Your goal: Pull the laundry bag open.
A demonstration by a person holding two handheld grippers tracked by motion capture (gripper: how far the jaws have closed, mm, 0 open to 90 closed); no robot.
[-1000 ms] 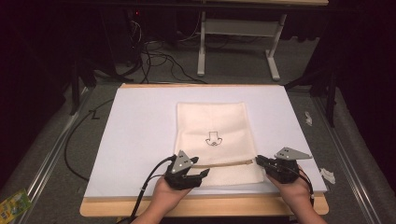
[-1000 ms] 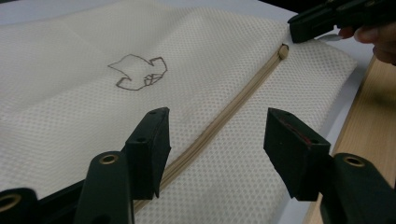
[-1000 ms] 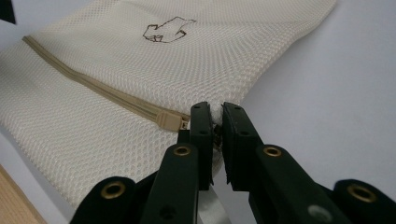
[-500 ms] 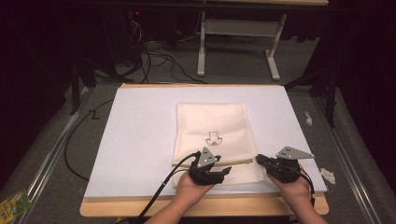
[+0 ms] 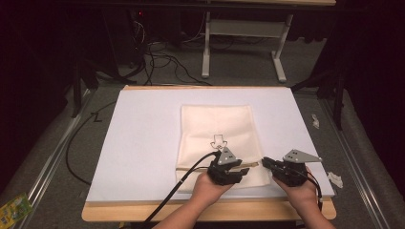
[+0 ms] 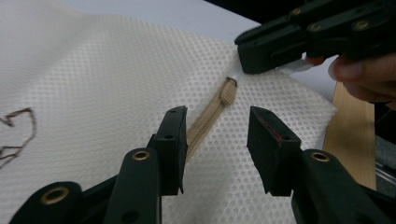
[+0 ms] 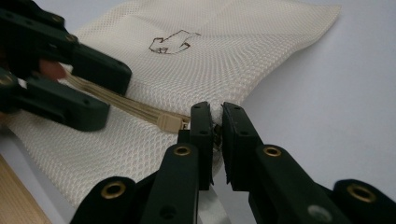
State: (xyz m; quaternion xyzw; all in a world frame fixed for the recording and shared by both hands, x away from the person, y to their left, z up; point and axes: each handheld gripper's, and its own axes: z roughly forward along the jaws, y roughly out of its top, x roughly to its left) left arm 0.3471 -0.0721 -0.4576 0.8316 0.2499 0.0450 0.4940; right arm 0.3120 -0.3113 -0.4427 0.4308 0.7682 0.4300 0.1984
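A cream mesh bag [image 5: 218, 138] lies flat at the centre of the white table [image 5: 143, 143], its zipper [image 6: 205, 122] running across its near end, in the lower middle of the high view. Over the last second the left gripper [image 5: 228, 168] has slid rightward along that zipper line, from the bag's lower-left part to just left of the right gripper [image 5: 282, 168], which has stayed put at the bag's lower-right corner. In the right gripper view, the right jaws are pinched tight on the bag's edge right beside the zipper end, with the tan puller [image 7: 169, 122] lying just left of them. In the left gripper view, the left jaws stand apart with nothing between them, straddling the zipper tape low in the frame, the puller ahead of them in the upper middle and the other gripper just beyond it. The move reads as the left gripper closing in on the puller while the right anchors the fabric, so the likely next step is to nip the puller and draw it along the zipper, though whether to open or shut it cannot be told from here.
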